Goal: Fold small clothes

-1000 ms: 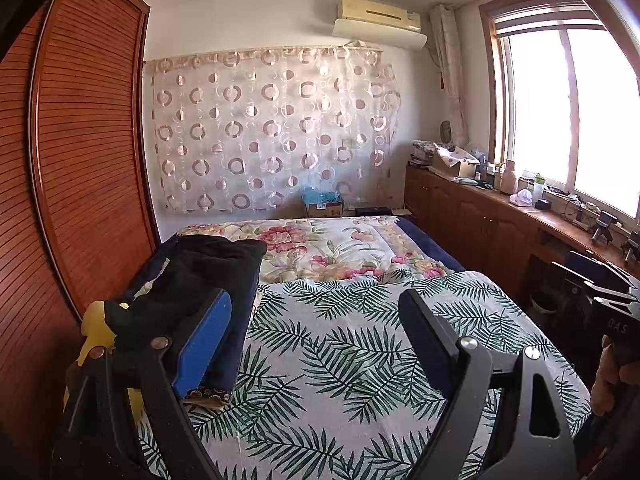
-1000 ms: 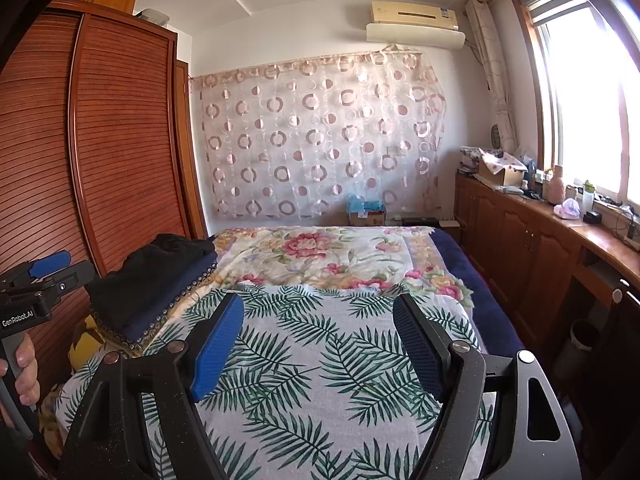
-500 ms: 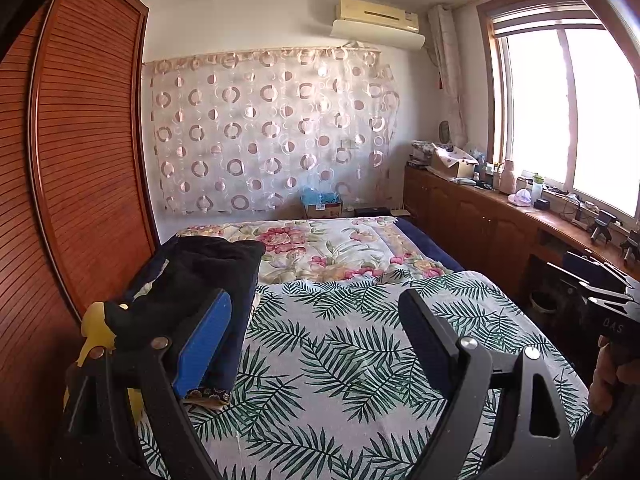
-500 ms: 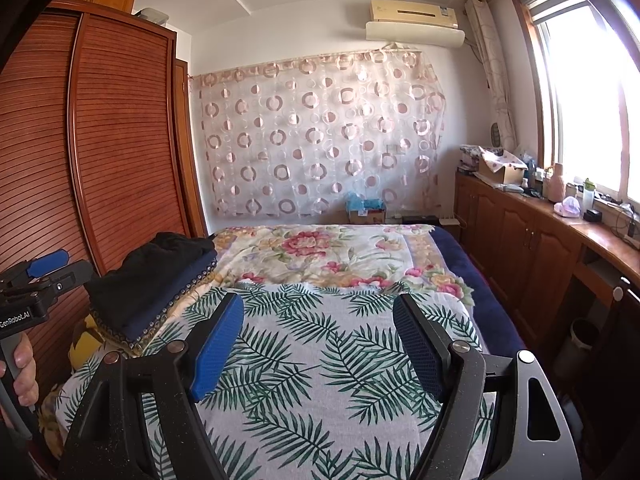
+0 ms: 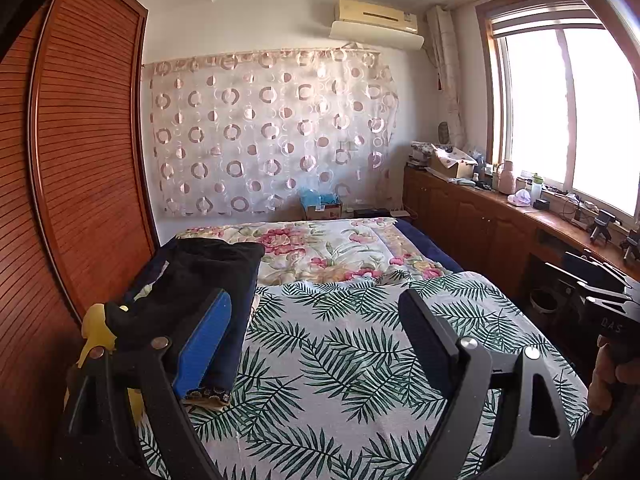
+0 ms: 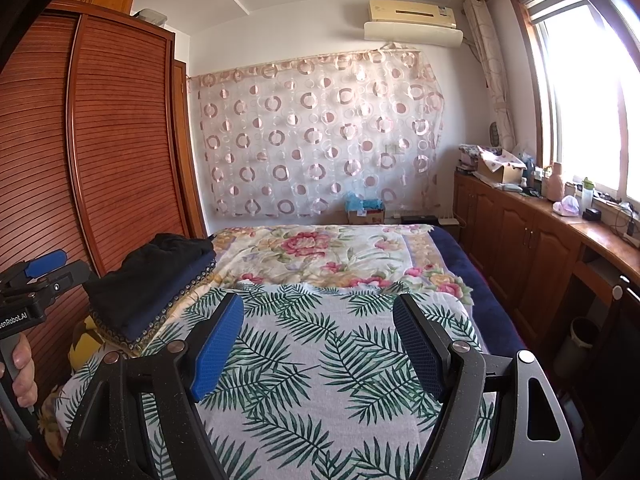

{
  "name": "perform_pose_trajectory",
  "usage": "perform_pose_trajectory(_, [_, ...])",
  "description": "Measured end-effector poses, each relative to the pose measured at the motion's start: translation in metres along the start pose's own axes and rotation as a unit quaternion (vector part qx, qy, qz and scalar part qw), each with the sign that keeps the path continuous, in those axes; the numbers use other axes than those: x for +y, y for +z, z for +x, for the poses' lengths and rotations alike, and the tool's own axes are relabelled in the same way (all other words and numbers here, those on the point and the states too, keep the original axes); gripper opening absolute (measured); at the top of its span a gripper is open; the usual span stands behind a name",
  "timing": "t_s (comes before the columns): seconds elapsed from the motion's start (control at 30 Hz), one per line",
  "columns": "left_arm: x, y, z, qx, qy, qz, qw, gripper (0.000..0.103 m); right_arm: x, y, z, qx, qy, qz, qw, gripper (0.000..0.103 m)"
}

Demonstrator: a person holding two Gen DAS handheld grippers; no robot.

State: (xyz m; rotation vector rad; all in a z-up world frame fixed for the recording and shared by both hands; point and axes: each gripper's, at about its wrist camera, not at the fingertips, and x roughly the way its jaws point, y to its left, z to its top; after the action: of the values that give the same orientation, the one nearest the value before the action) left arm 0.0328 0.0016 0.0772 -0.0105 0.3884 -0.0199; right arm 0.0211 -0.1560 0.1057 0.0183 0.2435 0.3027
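Both grippers are hovering over a bed's palm-leaf sheet (image 5: 340, 360), angled slightly downward. The left gripper (image 5: 316, 332) and right gripper (image 6: 318, 340) are gaping wide, gripping nothing. A stack of dark folded clothes (image 6: 152, 276) is lying at the sheet's left edge, beside the wardrobe (image 6: 120, 140).

Black tool (image 6: 318, 344), blue pads (image 6: 218, 352)
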Motion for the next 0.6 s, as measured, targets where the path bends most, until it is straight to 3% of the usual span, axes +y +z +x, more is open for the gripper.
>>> perform_pose_trajectory(0.6, [0.0018,-0.0012,-0.0008,-0.001,0.000,0.000,1.0000,0.086,0.0001,-0.0010,0.0011,0.000,-0.001,0.000,1.000,0.079])
